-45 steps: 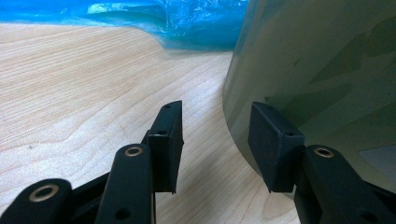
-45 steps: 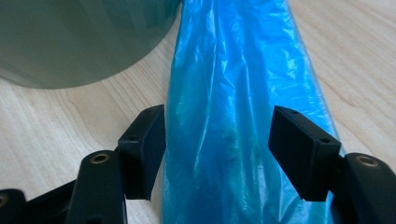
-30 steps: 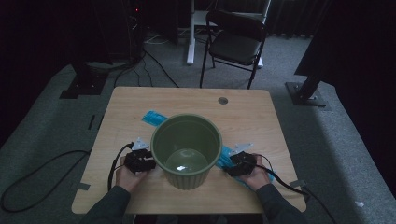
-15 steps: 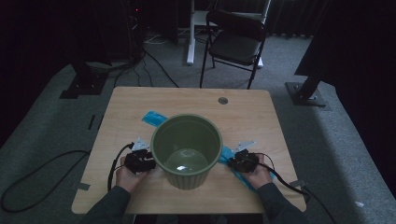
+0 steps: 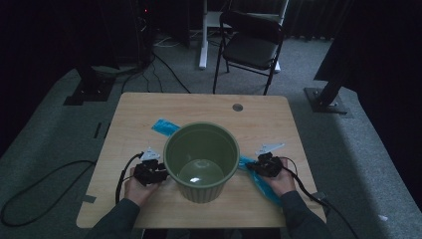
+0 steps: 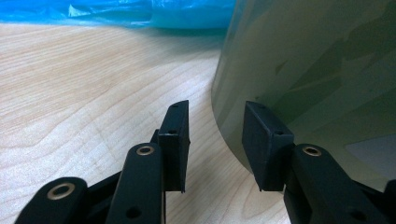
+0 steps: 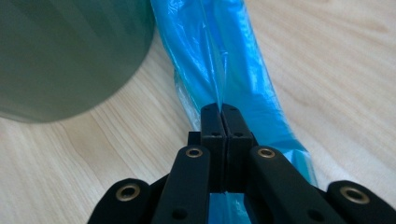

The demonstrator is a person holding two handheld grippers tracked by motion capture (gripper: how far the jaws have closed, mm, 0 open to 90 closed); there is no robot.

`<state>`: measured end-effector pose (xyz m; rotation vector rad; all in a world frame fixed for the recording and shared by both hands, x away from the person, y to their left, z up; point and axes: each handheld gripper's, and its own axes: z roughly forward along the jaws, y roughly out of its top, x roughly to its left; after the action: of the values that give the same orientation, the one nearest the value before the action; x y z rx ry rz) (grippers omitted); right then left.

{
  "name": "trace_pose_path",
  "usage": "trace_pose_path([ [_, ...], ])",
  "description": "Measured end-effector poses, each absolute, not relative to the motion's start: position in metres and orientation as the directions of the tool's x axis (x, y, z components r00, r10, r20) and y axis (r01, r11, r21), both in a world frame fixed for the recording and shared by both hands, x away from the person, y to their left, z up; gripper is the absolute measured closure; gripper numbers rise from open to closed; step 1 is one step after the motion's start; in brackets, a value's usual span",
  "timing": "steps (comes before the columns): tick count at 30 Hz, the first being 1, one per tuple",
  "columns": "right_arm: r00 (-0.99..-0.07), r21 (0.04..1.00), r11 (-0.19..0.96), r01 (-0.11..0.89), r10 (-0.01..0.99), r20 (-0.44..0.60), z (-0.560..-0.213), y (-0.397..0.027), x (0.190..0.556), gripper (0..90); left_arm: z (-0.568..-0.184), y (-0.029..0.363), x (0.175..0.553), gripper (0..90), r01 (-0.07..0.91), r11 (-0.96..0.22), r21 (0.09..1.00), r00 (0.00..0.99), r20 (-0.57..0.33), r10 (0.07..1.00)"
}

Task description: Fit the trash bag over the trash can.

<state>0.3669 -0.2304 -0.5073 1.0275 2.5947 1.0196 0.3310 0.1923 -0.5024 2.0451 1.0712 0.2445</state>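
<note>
Wooden table (image 5: 149, 114), green bin (image 5: 201, 160) between hands, right tongs (image 7: 223, 109) pinching blue bag (image 7: 224, 60), left tongs (image 6: 215, 135) closing, nothing between.

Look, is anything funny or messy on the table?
Yes: the blue plastic bag isn't inside the green bin. It lies flat on the table, running under the bin and poking out both sides. The right gripper has just closed, pinching it.

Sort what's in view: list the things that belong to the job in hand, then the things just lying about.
In the job:
- green bin, standing on the wooden table
- blue plastic bag, lying under the bin
- right gripper, jaws just closed, pinching the bag
- left gripper, jaws apart beside the bin wall

Lying about:
- black folding chair
- floor cables
</note>
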Motion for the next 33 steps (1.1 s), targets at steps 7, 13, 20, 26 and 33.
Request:
trace_pose_path([
  [7, -0.765, 0.698, 0.500, 0.513, 0.635, 0.107, -0.490, -0.233, 0.372, 89.9, -0.501, 0.195, 0.330, 62.0, 0.598, -0.316, 0.736, 0.631, -0.191, 0.752],
  [13, -0.786, 0.731, 0.492, 0.472, 0.611, 0.097, -0.468, -0.231, 0.377, 90.0, -0.498, 0.198, 0.330, 62.1, 0.588, -0.297, 0.752, 0.641, -0.209, 0.739],
  [20, -0.811, 0.771, 0.477, 0.422, 0.579, 0.086, -0.440, -0.231, 0.381, 90.0, -0.496, 0.202, 0.329, 63.4, 0.580, -0.295, 0.759, 0.659, -0.224, 0.718],
  [26, -0.819, 0.793, 0.461, 0.397, 0.569, 0.079, -0.423, -0.231, 0.383, 90.0, -0.496, 0.205, 0.331, 62.3, 0.584, -0.288, 0.759, 0.670, -0.250, 0.699],
  [33, -0.826, 0.812, 0.449, 0.373, 0.559, 0.070, -0.404, -0.231, 0.386, 90.0, -0.494, 0.207, 0.332, 57.9, 0.585, -0.287, 0.758, 0.672, -0.255, 0.696],
])
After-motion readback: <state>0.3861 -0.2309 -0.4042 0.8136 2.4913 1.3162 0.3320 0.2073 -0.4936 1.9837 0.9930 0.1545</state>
